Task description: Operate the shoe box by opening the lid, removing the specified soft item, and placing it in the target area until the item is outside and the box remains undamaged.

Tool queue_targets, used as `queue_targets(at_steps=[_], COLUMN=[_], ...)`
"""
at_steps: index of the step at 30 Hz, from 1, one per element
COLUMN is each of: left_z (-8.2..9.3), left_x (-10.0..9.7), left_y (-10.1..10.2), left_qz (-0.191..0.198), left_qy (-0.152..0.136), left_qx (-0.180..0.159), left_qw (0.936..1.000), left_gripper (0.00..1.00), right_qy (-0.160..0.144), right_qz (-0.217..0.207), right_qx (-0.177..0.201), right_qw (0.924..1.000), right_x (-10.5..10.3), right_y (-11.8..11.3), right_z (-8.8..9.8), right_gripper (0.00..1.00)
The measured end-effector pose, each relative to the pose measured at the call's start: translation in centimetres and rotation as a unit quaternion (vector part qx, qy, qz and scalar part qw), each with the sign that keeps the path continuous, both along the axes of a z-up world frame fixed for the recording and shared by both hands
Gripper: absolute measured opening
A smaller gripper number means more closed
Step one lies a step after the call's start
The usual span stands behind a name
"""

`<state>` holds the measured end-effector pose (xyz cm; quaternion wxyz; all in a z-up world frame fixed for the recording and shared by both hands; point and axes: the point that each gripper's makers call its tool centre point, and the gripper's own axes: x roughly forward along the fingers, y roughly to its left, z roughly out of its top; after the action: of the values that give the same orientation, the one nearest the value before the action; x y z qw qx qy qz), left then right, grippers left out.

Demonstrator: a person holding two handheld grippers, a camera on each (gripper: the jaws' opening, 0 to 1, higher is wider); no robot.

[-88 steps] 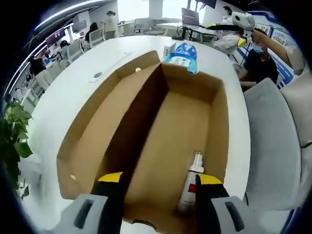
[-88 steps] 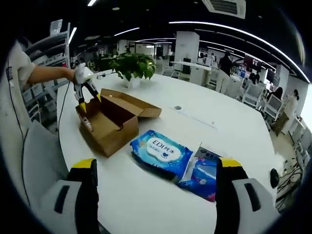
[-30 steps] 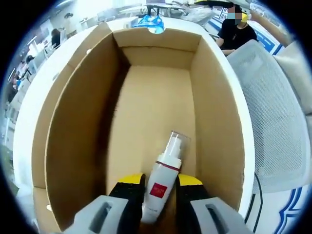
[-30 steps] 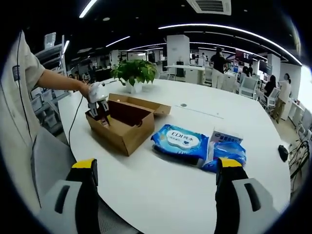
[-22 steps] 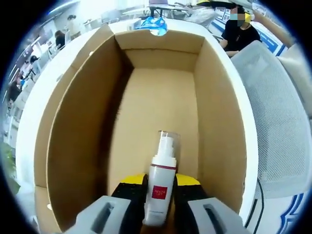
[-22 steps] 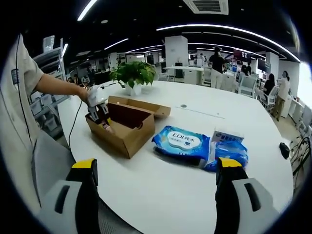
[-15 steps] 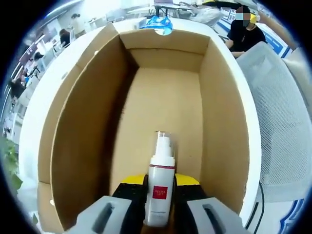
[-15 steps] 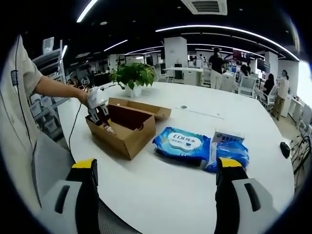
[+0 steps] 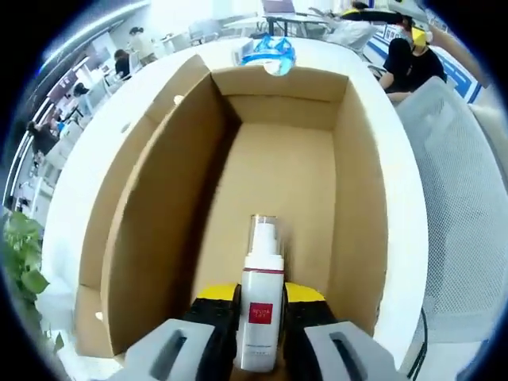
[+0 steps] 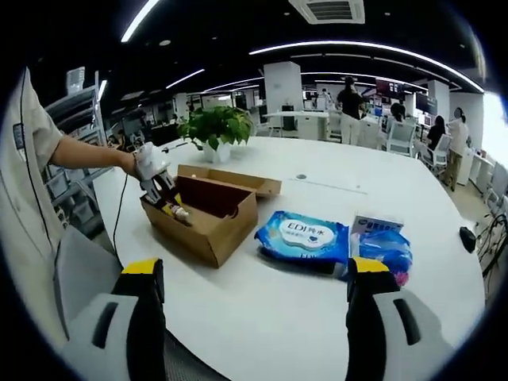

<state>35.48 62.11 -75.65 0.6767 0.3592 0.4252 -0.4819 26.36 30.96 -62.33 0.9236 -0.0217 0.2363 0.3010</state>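
Spray bottle [image 9: 259, 305] (white, red label) sits clamped in the left gripper [image 9: 259, 295]; right gripper [image 10: 254, 274] gapes empty.

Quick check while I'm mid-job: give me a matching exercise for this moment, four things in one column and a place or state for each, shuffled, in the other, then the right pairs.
Things:
1. white pump bottle
2. shoe box
3. blue wipes pack
4. right hand-held gripper

Places or states:
A. lying flat on the white table, outside the box
B. jaws wide apart, holding nothing
C. open, lid folded back
D. clamped between the jaws of the left hand-held gripper, over the box interior

Pairs: 1-D, 2-C, 3-A, 4-B
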Motion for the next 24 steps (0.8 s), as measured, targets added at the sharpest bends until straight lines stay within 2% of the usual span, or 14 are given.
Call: queue_targets(at_steps=[6,10,13,18,24], left_z=[2.1,3.3,4.7,6.1,7.8], left_x=[-0.2,-0.3,-0.4,-0.4,-0.3], left_y=[-0.5,-0.8,-1.4,-2.2,-3.9], left_qz=[0.030,0.050,0.072,0.088,0.124], left_qy=[-0.023,-0.043,-0.053,-0.067,-0.074], left_qx=[-0.024,-0.035,-0.058,-0.074,-0.112], left_qw=[0.9990,0.9972,0.9943,0.9911,0.9831], left_gripper=[0.19,0.19,0.19,0.19,0.19], right_qy=[0.003,0.006,0.008,0.017,0.023], right_qz=[0.002,0.002,0.004,0.000,-0.001], right_qx=[0.002,-0.002,0.002,0.002,-0.003], right_qw=[1.0000,1.0000,1.0000,0.9998,0.9997], right_x=[0.4,0.6,0.8,1.3,1.9], right_y=[1.3,2.0,2.7,4.0,5.6], right_z=[-0.2,-0.5,-0.6,-1.0,-1.4], right_gripper=[0.86,0.78,0.73,0.66,0.59])
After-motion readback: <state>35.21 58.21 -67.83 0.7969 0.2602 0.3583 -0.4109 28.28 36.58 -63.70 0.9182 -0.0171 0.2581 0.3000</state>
